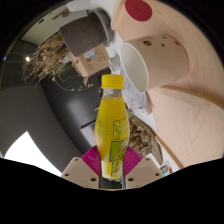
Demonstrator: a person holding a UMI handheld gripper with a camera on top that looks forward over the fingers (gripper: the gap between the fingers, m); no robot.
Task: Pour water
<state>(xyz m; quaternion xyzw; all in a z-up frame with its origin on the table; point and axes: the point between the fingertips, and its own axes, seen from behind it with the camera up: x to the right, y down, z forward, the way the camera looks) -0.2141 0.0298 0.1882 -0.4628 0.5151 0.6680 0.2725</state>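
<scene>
My gripper [112,165] is shut on a plastic bottle [112,125] of yellow liquid with a yellow cap and a green-and-white label. The bottle stands upright between the pink pads [93,159], which press on its lower body from both sides. It is held above a dark grey surface. Just beyond the bottle's cap stands a white cup [134,66] with its open mouth facing the bottle.
A pale wooden piece with holes [160,55] and a red disc [139,10] is beyond the cup. A brown box [82,38] and a heap of shredded straw-like packing [45,62] lie to the left. A light wooden board [195,130] lies at the right.
</scene>
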